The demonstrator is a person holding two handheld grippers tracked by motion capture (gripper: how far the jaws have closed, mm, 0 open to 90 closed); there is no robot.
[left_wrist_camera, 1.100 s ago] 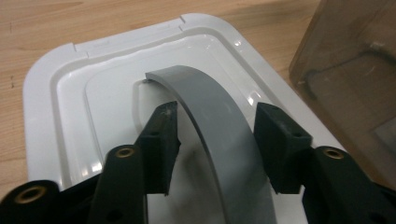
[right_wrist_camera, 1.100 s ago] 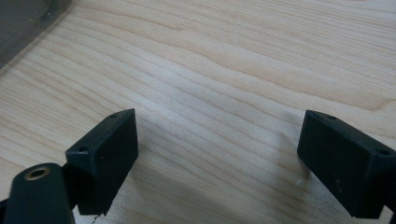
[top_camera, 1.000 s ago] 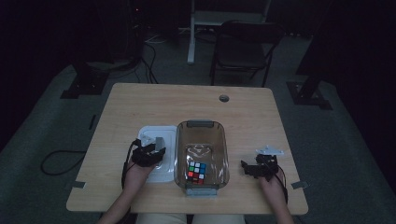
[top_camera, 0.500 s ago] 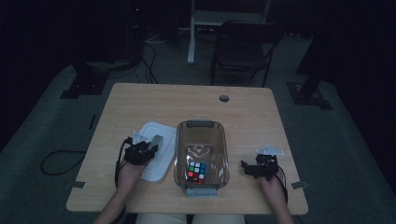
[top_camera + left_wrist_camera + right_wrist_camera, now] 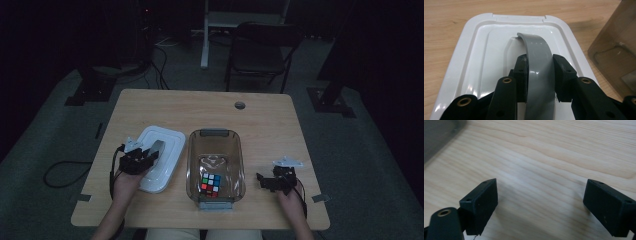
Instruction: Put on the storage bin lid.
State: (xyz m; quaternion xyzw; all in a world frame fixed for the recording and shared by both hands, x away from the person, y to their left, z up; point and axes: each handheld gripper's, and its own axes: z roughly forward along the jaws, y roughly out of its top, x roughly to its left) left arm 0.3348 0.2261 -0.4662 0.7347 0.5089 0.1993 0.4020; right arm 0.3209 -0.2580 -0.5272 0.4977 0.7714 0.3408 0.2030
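Dim room, wooden desk (image 5: pixel 165 107): the left gripper (image 5: pixel 539 75) has just been closing and now clamps the grey handle (image 5: pixel 537 57) of the white lid (image 5: pixel 161 156) near the desk's left edge. Judged so, the clear bin (image 5: pixel 215 167) holding the puzzle cube (image 5: pixel 210 184) is not yet covered. Right gripper (image 5: pixel 540 202) gapes wide, empty.

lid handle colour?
Grey handle, on a white lid; clearest in the left gripper view.

The left gripper (image 5: pixel 152 155), near the table's left edge, has just closed on the handle (image 5: pixel 537 65); the right gripper (image 5: pixel 264 179), near the right edge, gapes wide.
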